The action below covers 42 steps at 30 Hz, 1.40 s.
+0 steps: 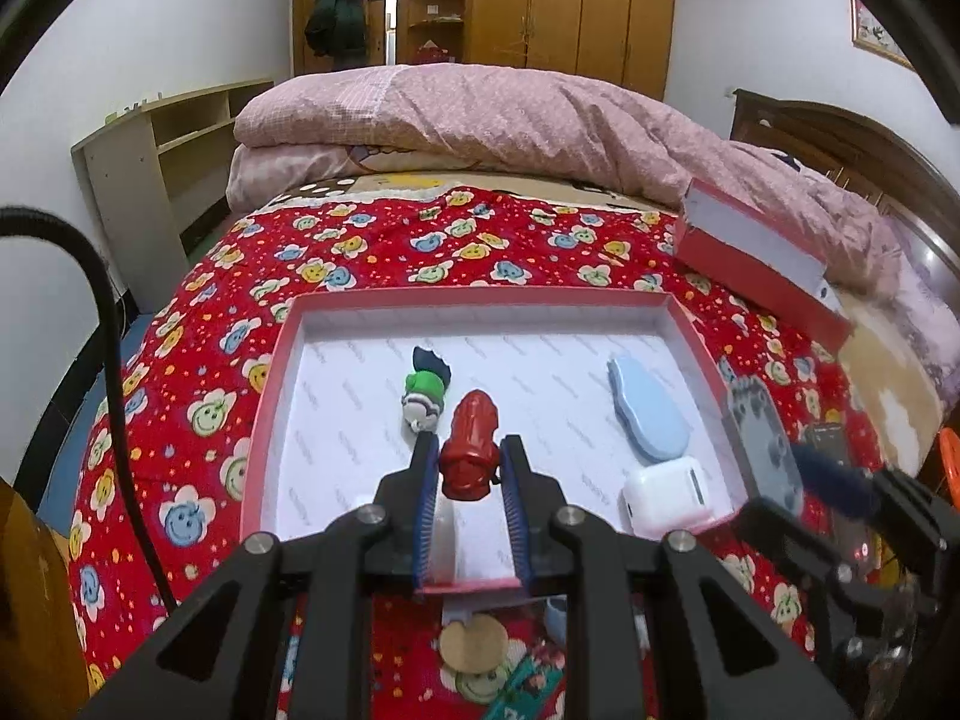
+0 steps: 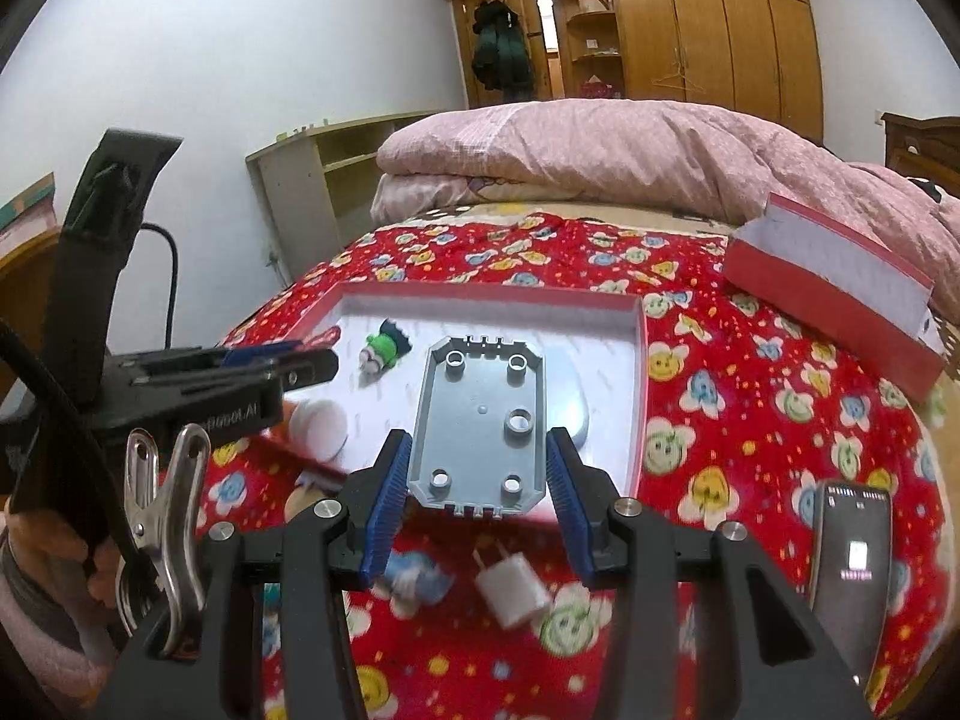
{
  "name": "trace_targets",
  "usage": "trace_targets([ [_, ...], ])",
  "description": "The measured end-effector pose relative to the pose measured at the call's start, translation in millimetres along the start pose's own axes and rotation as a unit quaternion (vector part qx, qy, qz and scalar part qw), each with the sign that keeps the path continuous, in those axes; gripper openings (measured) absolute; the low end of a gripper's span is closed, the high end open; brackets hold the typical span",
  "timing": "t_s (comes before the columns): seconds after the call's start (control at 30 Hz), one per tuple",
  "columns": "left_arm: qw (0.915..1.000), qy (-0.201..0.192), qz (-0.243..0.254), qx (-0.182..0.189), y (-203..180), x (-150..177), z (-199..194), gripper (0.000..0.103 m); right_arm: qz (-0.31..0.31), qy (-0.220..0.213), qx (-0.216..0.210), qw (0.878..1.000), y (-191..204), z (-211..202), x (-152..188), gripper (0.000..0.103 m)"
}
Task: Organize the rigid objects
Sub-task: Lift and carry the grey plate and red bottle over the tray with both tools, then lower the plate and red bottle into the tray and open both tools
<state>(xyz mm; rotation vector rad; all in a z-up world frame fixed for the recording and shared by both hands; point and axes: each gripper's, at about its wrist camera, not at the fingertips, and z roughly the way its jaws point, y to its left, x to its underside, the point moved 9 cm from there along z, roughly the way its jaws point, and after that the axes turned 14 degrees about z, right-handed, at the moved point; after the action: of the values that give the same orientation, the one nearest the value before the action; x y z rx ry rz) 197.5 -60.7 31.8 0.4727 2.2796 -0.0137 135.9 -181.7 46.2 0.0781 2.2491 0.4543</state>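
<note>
Left gripper (image 1: 469,457) pinches a red toy hydrant (image 1: 471,447) above the red-rimmed box tray (image 1: 480,299); right gripper (image 2: 480,462) clamps a grey studded plate (image 2: 480,426) over it

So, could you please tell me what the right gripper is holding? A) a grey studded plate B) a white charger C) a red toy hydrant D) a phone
A: the right gripper has its blue pads closed on the sides of the grey studded plate, above the red-rimmed box.
</note>
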Motion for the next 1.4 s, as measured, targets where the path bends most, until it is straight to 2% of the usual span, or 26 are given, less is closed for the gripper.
trace_targets([
  [0.17,1.0000,0.006,0.006,-0.003,-1,-4,12,0.022,0.024,0.004,-0.007,1.000,-5,17,-11,0.046],
  [0.5,0.9998,0.013,0.008,-0.009,2,-5,35,0.022,0.039,0.016,0.001,0.999,-13,46,-11,0.046],
  [0.67,0.9993,0.018,0.015,-0.031,8,-5,50,0.022,0.043,0.022,0.017,0.999,-23,62,-9,0.046],
  [1.17,0.9985,0.028,0.014,-0.044,14,-6,77,0.022,0.051,0.026,0.029,0.998,-35,78,-7,0.046],
  [1.27,0.9987,0.035,0.007,-0.036,14,-3,79,0.030,0.053,0.029,0.025,0.998,-35,79,-6,0.047],
  [1.33,0.9987,0.035,0.004,-0.037,14,-2,79,0.042,0.056,0.032,0.021,0.998,-35,80,-5,0.047],
  [1.4,0.9987,0.031,0.002,-0.039,15,-3,77,0.045,0.057,0.031,0.015,0.998,-34,79,-6,0.047],
])
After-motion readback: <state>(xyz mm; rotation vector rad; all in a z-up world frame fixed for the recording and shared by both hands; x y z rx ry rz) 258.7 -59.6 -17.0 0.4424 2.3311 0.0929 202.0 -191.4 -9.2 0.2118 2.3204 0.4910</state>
